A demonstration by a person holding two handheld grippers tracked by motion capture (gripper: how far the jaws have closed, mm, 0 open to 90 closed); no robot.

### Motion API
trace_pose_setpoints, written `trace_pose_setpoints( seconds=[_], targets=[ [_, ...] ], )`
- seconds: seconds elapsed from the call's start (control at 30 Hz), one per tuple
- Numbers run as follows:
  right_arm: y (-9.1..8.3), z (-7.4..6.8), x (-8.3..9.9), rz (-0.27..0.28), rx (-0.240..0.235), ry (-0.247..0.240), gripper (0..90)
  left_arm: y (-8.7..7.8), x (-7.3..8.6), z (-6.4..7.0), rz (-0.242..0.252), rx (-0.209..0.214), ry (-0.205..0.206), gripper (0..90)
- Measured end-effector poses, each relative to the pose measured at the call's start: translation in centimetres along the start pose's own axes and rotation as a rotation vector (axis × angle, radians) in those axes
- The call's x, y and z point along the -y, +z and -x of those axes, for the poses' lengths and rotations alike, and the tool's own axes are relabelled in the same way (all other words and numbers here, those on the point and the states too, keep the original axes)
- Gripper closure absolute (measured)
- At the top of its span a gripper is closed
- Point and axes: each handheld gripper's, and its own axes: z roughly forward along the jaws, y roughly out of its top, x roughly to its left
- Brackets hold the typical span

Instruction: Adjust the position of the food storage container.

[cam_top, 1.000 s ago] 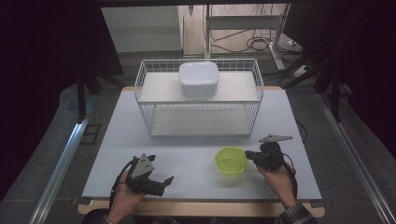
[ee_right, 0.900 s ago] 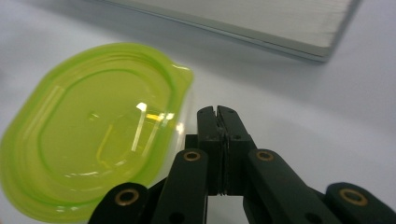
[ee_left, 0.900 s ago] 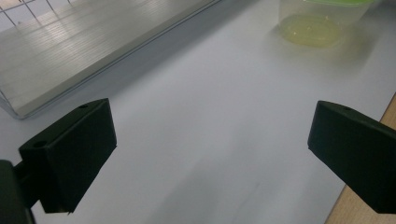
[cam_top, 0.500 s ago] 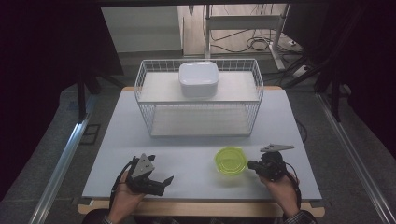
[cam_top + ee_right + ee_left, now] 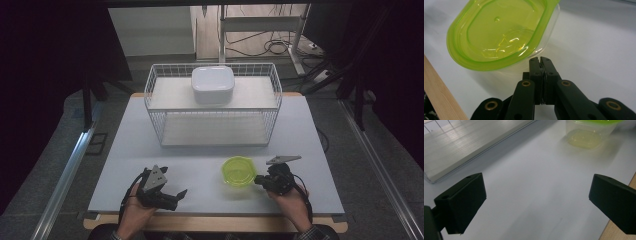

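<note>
A clear tub with a lime-green lid [image 5: 239, 171] stands near the front of the white table [image 5: 120, 165]. My right gripper [image 5: 258, 180] is at the tub's right side, its jaws shut together. In the right gripper view the shut tips [image 5: 540, 60] sit just under the lid's rim [image 5: 499, 37] with nothing between them. Whether they touch the tub I cannot tell. My left gripper [image 5: 177, 198] rests open near the front left. Its jaws [image 5: 536, 195] stand wide apart over bare table, with the tub [image 5: 586, 135] farther off.
A white wire basket [image 5: 212, 107] stands across the middle of the table, with a white lidded box [image 5: 213, 84] on its top shelf. The wooden front edge [image 5: 215, 224] runs just behind both hands. Dark floor and metal rails flank the table.
The right gripper came down toward the front edge, then moved left to the tub. The tub appears to have shifted slightly left. The left gripper has stayed put.
</note>
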Motion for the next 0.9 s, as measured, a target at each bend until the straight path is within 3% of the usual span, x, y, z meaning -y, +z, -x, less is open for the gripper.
trace_pose_setpoints(
  seconds=[0.27, 0.9],
  targets=[
    [1.8, -0.9, -1.4, -0.006, -0.031, -0.038, 88.0, 0.1, 0.0, 0.1, -0.008, 0.001, 0.0, 0.8],
    [4.9, -1.9, -3.2, -0.026, -0.088, -0.046, 88.0, 0.3, 0.0, 0.2, -0.018, 0.005, 0.002, 0.8]
  ],
)
